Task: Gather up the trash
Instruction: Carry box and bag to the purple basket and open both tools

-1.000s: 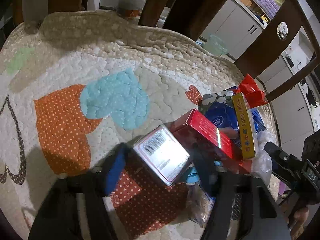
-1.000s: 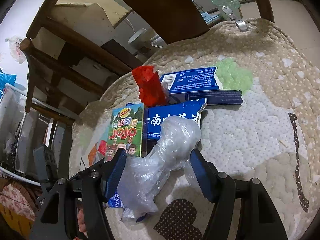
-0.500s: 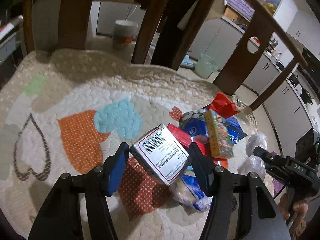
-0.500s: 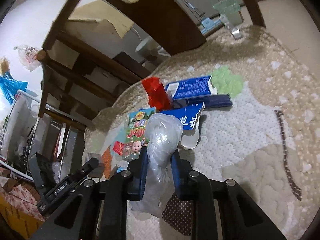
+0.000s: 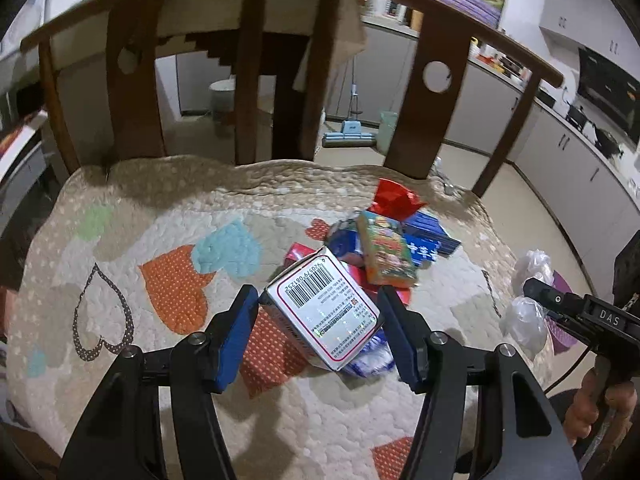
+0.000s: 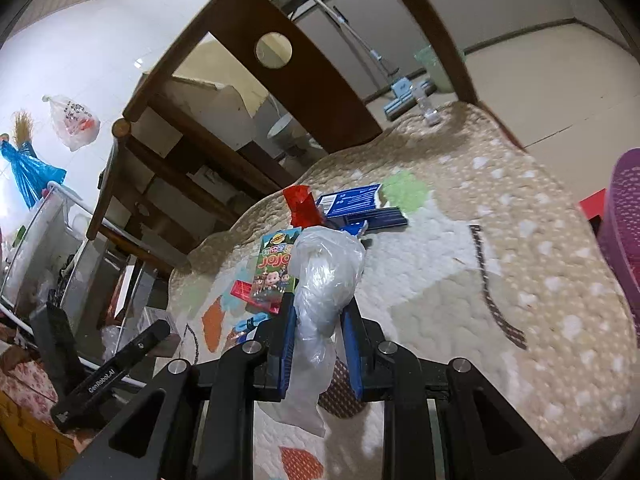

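My left gripper (image 5: 318, 338) is shut on a silver box with a red border and a barcode (image 5: 325, 312), held above the quilt. My right gripper (image 6: 320, 338) is shut on a crumpled clear plastic bag (image 6: 326, 276), lifted off the quilt; the bag also shows in the left wrist view (image 5: 524, 322). A pile of trash lies on the quilt: a JoJo cartoon box (image 6: 276, 270), a red wrapper (image 6: 301, 210), blue boxes (image 6: 352, 204) and a flat red box (image 6: 242, 290). The same pile shows in the left wrist view (image 5: 386, 248).
The quilt with heart patches (image 5: 168, 280) covers a seat with a dark wooden chair back (image 5: 248, 92) behind it. A purple basket (image 6: 624, 232) stands at the right edge of the right wrist view. A mop (image 5: 350, 138) and a pale green bin (image 5: 386, 130) are on the floor beyond.
My right gripper closed on the plastic bag and lifted it back from the pile. My left gripper rose and pulled back with the silver box in it.
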A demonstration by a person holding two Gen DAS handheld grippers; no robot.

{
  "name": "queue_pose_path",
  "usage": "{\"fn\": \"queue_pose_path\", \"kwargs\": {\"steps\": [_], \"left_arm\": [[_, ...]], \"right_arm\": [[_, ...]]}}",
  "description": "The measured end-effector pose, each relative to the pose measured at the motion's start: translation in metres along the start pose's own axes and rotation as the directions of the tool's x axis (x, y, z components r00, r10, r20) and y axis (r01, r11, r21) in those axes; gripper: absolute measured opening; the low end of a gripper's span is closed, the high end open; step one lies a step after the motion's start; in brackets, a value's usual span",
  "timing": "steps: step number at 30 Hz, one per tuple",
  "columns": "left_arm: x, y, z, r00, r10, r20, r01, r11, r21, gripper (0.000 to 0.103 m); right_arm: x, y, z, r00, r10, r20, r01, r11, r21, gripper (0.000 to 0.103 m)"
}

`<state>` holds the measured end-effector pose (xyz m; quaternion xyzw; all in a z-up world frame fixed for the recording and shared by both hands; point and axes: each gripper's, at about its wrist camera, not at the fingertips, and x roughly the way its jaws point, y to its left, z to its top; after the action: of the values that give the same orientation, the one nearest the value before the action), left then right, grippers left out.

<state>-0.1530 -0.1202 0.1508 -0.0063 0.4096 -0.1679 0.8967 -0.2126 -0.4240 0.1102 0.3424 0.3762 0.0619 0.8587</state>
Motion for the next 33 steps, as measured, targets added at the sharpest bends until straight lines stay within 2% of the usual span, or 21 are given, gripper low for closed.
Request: {"fn": "queue_pose_path", "kwargs": {"steps": [10, 18, 33], "left_arm": [[-0.014, -0.039, -0.016, 0.999, 0.012, -0.034, -0.009, 0.997, 0.073, 0.061], [-0.022, -0.063, -0.029, 0.998, 0.013, -0.054, -0.006, 0.99, 0.138, 0.061], [-0.009, -0.083, -0.041, 0.994, 0.041, -0.103, -0.019, 0.978, 0.209, 0.061]], "right_arm": [[-0.036, 0.003, -0.021, 0.997, -0.049, 0.059, 0.051, 0.998, -0.031, 0.024], [-0.047, 0.004, -0.038, 0.995, -0.075, 0.062, 0.079, 0.995, -0.054, 0.024], [-0.053, -0.013, -0.042, 0.991, -0.106, 0.077, 0.107, 0.994, -0.016, 0.024]]}}
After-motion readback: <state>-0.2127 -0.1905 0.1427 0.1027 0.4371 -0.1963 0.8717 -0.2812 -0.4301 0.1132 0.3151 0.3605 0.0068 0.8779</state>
